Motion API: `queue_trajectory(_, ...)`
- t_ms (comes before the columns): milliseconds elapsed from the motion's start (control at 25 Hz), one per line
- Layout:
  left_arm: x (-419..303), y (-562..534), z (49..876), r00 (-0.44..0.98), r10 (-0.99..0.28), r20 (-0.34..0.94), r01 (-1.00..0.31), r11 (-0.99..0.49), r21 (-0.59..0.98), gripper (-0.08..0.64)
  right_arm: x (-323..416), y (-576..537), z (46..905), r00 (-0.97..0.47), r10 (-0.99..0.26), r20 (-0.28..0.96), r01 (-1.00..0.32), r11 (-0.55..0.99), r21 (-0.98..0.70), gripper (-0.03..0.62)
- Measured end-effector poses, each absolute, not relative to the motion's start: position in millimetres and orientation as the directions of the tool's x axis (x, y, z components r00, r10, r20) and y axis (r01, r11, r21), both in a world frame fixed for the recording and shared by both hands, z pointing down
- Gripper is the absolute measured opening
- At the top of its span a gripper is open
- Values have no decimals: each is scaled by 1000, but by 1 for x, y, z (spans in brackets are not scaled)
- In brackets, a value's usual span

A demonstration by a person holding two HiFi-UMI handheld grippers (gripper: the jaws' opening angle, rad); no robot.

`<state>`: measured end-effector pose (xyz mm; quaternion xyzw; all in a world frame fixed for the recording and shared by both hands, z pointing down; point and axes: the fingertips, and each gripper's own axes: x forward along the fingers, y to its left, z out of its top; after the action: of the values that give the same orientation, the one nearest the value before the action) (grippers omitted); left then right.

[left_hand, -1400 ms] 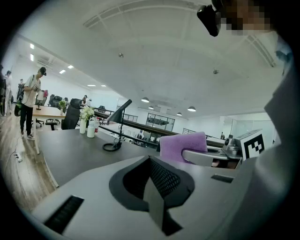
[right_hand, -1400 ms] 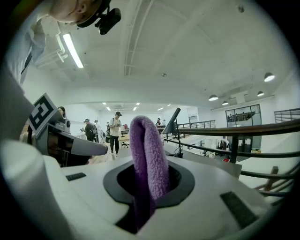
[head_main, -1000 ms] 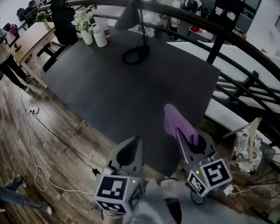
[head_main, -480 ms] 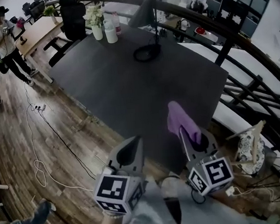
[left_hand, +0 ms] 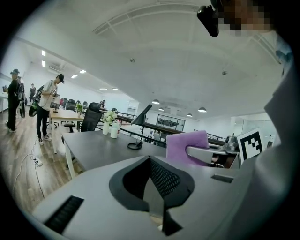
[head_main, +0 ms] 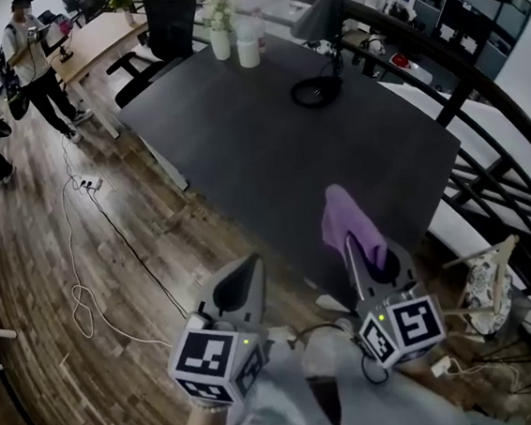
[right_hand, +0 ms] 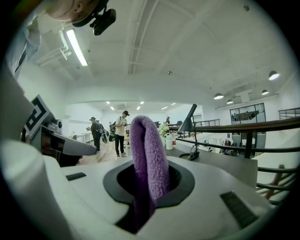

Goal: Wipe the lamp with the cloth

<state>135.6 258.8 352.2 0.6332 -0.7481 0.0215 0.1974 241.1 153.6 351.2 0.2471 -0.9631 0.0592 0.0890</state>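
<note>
A dark desk lamp (head_main: pixel 325 17) with a cone shade and a ring base (head_main: pixel 316 91) stands at the far end of the dark grey table (head_main: pixel 269 159). My right gripper (head_main: pixel 354 243) is shut on a purple cloth (head_main: pixel 346 227), which stands up out of its jaws over the table's near corner. The right gripper view shows the cloth (right_hand: pixel 149 161) pinched between the jaws, with the lamp (right_hand: pixel 191 123) far ahead. My left gripper (head_main: pixel 247 270) is beside it, off the table's near edge, shut and holding nothing (left_hand: pixel 151 177). Both grippers are far from the lamp.
A vase of flowers (head_main: pixel 219 28) and a white bottle (head_main: pixel 249 43) stand at the table's far edge, with a black office chair (head_main: pixel 170 19) behind. Cables (head_main: pixel 107 233) lie on the wooden floor at left. People (head_main: pixel 32 52) stand far left. A dark railing (head_main: pixel 478 81) runs along the right.
In the head view the table and lamp have slid to the right and the floor at left shows more. Both grippers keep their pose, and the cloth stays in the right one.
</note>
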Motion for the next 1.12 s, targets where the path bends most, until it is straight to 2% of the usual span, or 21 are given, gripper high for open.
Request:
queue_trajectory(440,94,308,366,-267,-900,345,-907,356,225,12,206,163,355,-895,-392,215,-412,910,-56,51)
queue_trajectory(720,56,326,363,-375,-864,337,-868,455,200,12,159,161,365,-922,-320,217,-341,938,-68,51)
queue_trajectory(1120,-9,281,356,-367,-867,337,-876,444,190,12,88,121,370,-928,-303,218,-327,942,-81,51)
